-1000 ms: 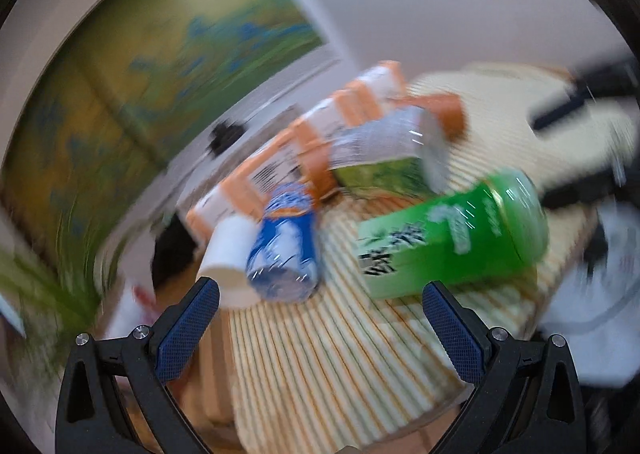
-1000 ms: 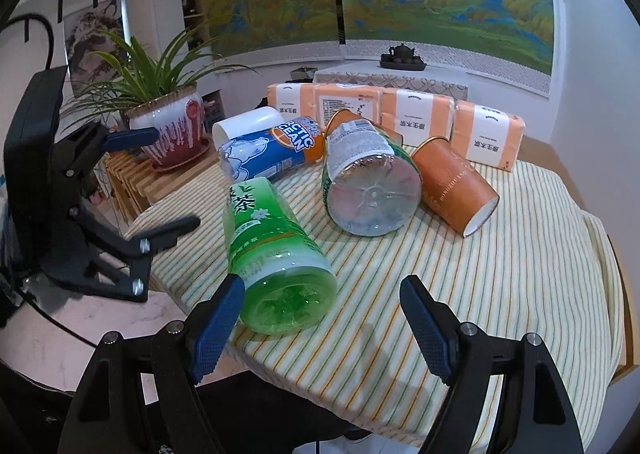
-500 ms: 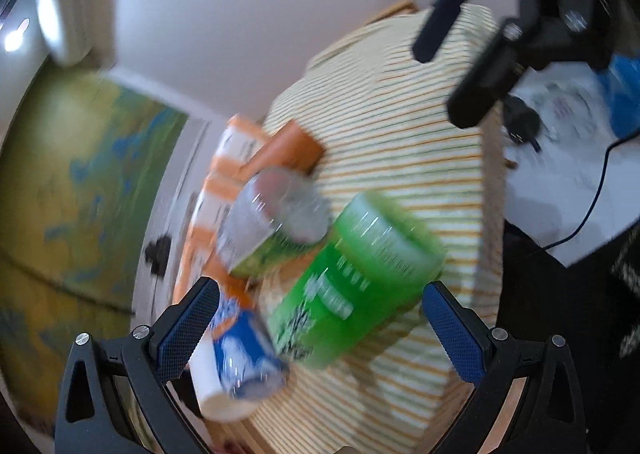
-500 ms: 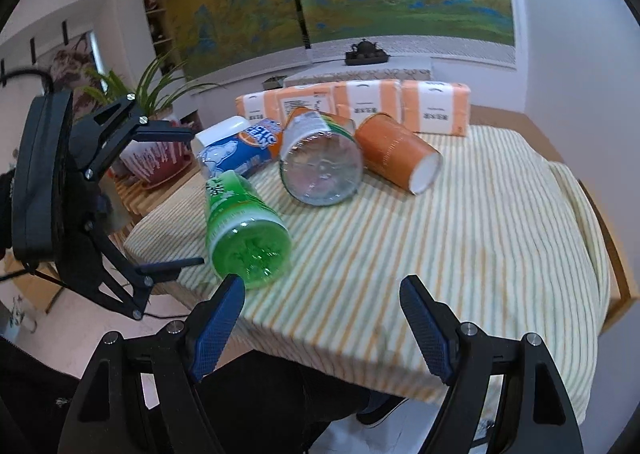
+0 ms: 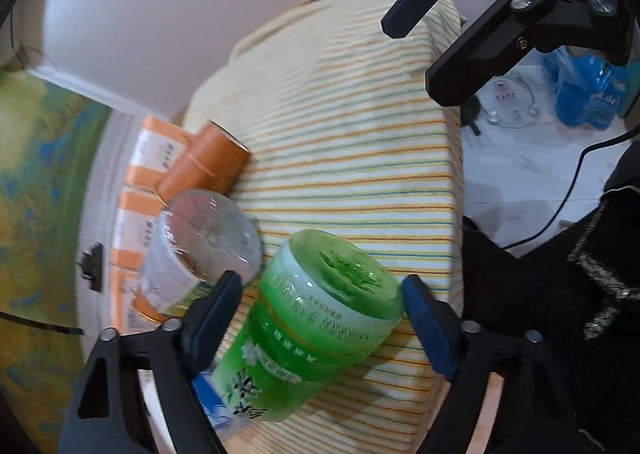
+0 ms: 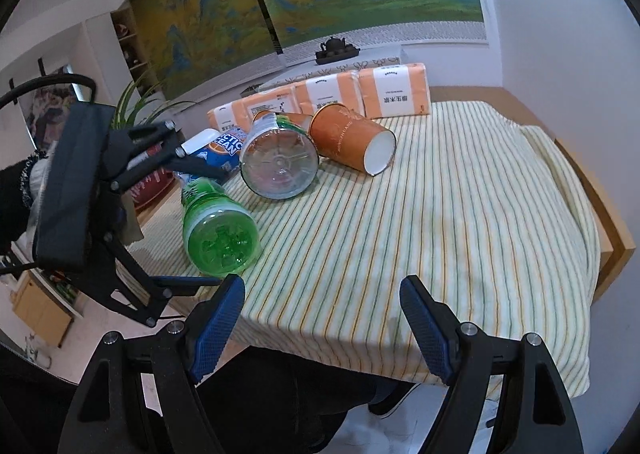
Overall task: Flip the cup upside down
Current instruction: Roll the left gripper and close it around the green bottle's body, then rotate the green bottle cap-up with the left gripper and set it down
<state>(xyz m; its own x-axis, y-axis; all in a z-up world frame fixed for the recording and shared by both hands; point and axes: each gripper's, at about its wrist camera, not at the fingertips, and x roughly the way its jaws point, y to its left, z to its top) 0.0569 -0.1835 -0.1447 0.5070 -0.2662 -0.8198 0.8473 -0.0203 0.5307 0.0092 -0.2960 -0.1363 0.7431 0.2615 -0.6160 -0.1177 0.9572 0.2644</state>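
The orange paper cup [image 6: 352,142] lies on its side on the striped tablecloth [image 6: 460,214], with its white open mouth facing front right. In the left wrist view the cup [image 5: 204,170] sits far beyond the fingers. My left gripper [image 5: 320,290] is open at the table's left edge, and the green bottle [image 5: 320,318] lies between its fingers without being clamped. From the right wrist the left gripper [image 6: 196,224] shows straddling that bottle. My right gripper [image 6: 322,294] is open and holds nothing. It hovers off the table's front edge, well short of the cup.
A clear bottle [image 6: 280,162] lies against the cup's left side, and a blue-labelled bottle [image 6: 220,146] lies behind it. Orange tissue packs [image 6: 360,94] line the back edge. A potted plant [image 6: 148,182] stands left of the table, and a wall is close on the right.
The left gripper has rolled over and swung in around the green bottle. The right gripper has drawn back and up from the table edge. The cup has not moved.
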